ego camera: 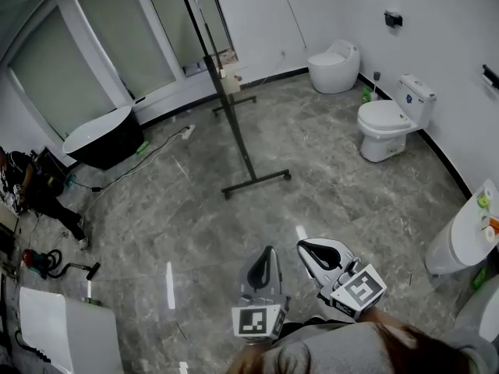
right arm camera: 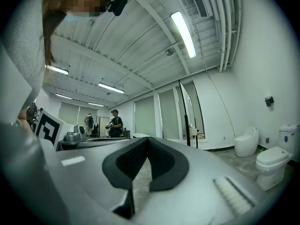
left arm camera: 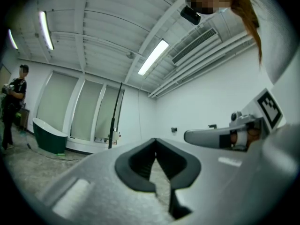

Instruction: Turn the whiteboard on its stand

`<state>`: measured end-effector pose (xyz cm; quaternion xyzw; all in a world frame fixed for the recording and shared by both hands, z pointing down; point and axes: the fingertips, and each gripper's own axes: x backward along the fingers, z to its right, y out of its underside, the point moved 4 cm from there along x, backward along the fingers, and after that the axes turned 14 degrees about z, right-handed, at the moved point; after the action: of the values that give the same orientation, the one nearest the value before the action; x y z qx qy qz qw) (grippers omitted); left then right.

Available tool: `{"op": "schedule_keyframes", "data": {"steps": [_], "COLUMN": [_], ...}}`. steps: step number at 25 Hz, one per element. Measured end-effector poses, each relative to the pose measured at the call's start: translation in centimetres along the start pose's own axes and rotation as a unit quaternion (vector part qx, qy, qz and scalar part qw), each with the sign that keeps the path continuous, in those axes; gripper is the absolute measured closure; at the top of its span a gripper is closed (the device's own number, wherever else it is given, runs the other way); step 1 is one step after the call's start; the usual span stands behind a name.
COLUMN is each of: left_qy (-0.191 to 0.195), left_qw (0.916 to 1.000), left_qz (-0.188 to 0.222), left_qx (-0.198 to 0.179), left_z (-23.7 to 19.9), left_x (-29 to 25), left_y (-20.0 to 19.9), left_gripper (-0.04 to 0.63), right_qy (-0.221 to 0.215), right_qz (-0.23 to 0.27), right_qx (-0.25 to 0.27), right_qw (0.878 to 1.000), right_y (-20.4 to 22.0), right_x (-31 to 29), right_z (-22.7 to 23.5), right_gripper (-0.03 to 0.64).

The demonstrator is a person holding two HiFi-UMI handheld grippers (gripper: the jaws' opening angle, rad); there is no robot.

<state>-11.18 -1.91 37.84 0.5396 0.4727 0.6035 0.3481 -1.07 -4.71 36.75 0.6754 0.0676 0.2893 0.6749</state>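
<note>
The whiteboard point(ego camera: 201, 33) stands edge-on in the head view, a thin dark line rising from its black wheeled stand point(ego camera: 256, 183) in the middle of the grey floor. It also shows as a slim dark upright, the whiteboard point(left arm camera: 114, 116) in the left gripper view and the whiteboard point(right arm camera: 184, 111) in the right gripper view. Both grippers are low in the head view, well short of the stand. My left gripper point(ego camera: 270, 249) point(left arm camera: 155, 140) is shut with nothing in it. Beside it, my right gripper point(ego camera: 304, 245) point(right arm camera: 146, 138) has its jaws together and holds nothing.
Two toilets point(ego camera: 386, 127) point(ego camera: 335, 65) stand along the right wall, with a white pedestal basin point(ego camera: 468, 240) nearer. A dark bathtub point(ego camera: 101, 135) sits by the windows at left. A person point(ego camera: 39, 197) and floor gear are at far left; a cable point(ego camera: 148, 158) crosses the floor.
</note>
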Motion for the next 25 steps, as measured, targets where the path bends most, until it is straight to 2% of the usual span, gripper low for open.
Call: {"op": "schedule_keyframes", "data": {"steps": [10,15,19,23,25], "left_qy": [-0.037,-0.026,-0.02,-0.012,-0.007], "left_qw": [0.9993,0.9996,0.9996,0.9997,0.9998], "left_qz": [-0.004,-0.002,0.0,0.0,-0.001], "left_qx": [0.007,0.013,0.019,0.02,0.021], "left_z": [-1.3,-3.1,-6.1,-10.2,-12.3], "left_x": [-1.1,-4.1,-7.7,-12.1,-14.3], "left_y": [0.8,2.4,3.8,4.9,5.5], "left_gripper": [0.597,0.597,0.597,0.597,0.597], "right_qy": [-0.019,-0.009,0.004,0.018,0.018], "right_qz": [-0.004,0.0,0.004,-0.026,-0.022], "right_qx": [-0.013,0.0,0.003,0.035,0.038], "right_qw": [1.0,1.0,1.0,0.999,0.999], "right_y": [0.6,1.7,2.6,4.0,4.8], "right_x": [-1.4,-4.0,-7.4,-12.3,-15.0], "right_z": [1.9,4.0,6.8,10.1,11.5], "right_gripper": [0.611,0.611,0.611,0.612,0.612]}}
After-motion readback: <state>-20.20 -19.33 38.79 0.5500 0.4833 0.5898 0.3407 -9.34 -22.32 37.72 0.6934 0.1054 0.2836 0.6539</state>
